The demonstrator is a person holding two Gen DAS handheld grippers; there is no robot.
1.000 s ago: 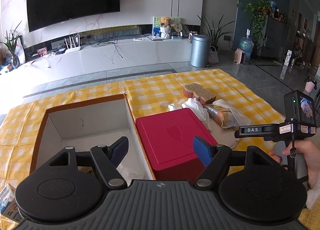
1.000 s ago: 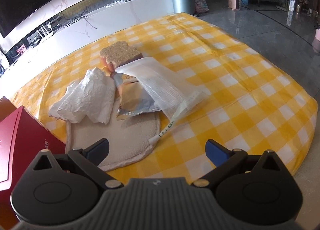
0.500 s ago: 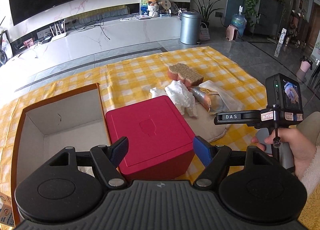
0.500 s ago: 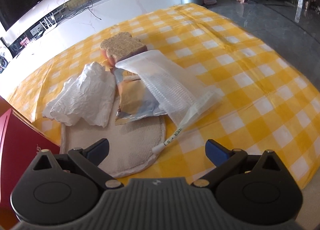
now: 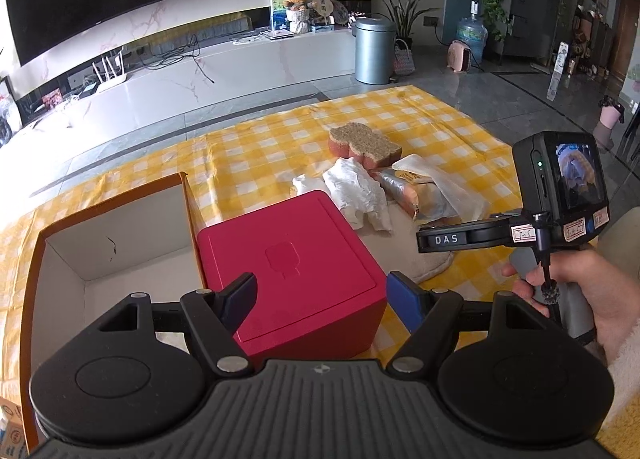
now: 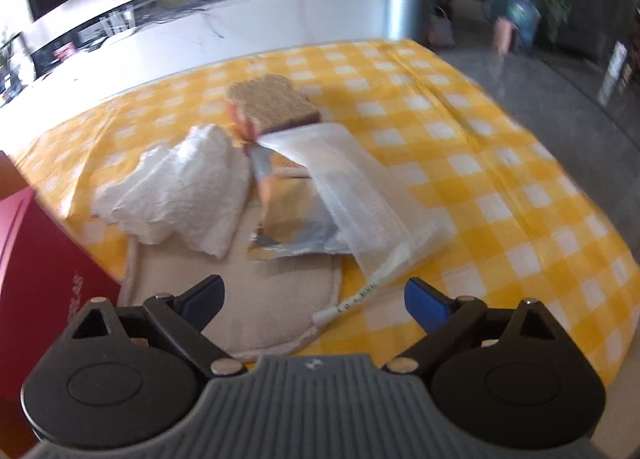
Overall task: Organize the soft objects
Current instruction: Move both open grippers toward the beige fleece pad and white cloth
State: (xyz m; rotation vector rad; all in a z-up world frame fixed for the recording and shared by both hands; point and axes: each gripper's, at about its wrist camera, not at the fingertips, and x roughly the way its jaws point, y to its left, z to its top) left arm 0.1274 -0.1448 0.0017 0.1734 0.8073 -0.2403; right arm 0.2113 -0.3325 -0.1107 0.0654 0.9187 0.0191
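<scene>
Both tongs, left tongs (image 5: 322,297) and right tongs (image 6: 314,297), gape, gripping nothing; open box (image 5: 116,219) looks bare

Left wrist view looks steeply down over the red box (image 5: 292,271) toward the television wall; right wrist view sits closer over the soft pile — both share the bread-shaped sponge (image 6: 272,103).

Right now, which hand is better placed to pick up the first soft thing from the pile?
Right. Its open tongs hang just over the beige mat and crumpled tissue; the left tongs face the red box.
</scene>
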